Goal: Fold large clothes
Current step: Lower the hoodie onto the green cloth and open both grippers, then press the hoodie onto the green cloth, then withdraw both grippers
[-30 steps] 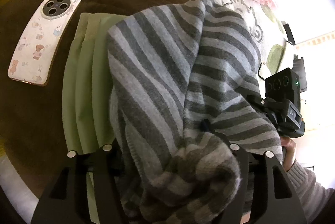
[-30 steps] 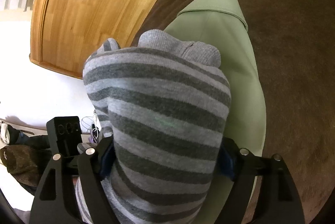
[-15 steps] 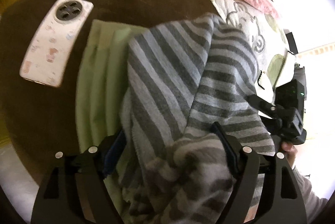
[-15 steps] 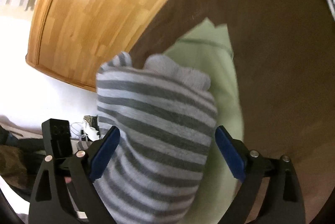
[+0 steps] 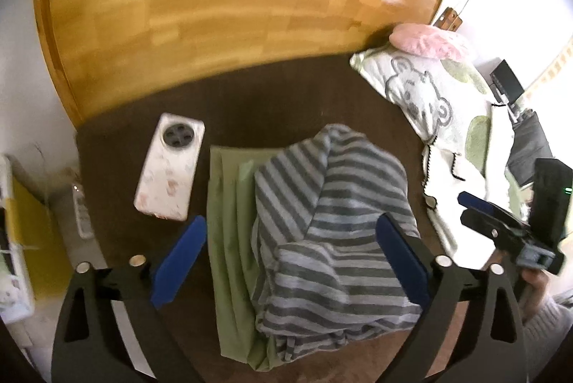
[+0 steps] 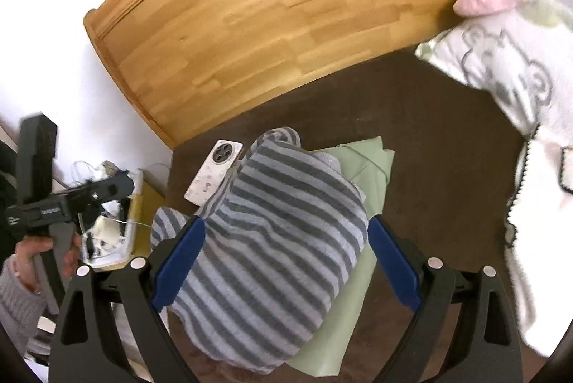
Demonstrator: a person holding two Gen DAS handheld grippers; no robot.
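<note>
Striped sweater (image 5: 333, 232) lies bunched on green garment (image 5: 229, 240) on brown bed cover (image 5: 286, 103), between and below both spread claws: left gripper (image 5: 290, 261) released, right gripper (image 6: 286, 261) released. Phone (image 5: 170, 166) beside.

From my seat both fisheye views bend hard at the rim, curving the wooden headboard (image 5: 232, 7) into an arc inside black corners. Daylight pours in from the far right of the left wrist view, blowing that side out white, and glare streaks the varnish. The brown bedspread (image 6: 447, 139) reads dim and flat. The headboard and pillow (image 6: 501, 68) look smeared with blur; the striped sweater (image 5: 333, 225) is sharper.
</note>
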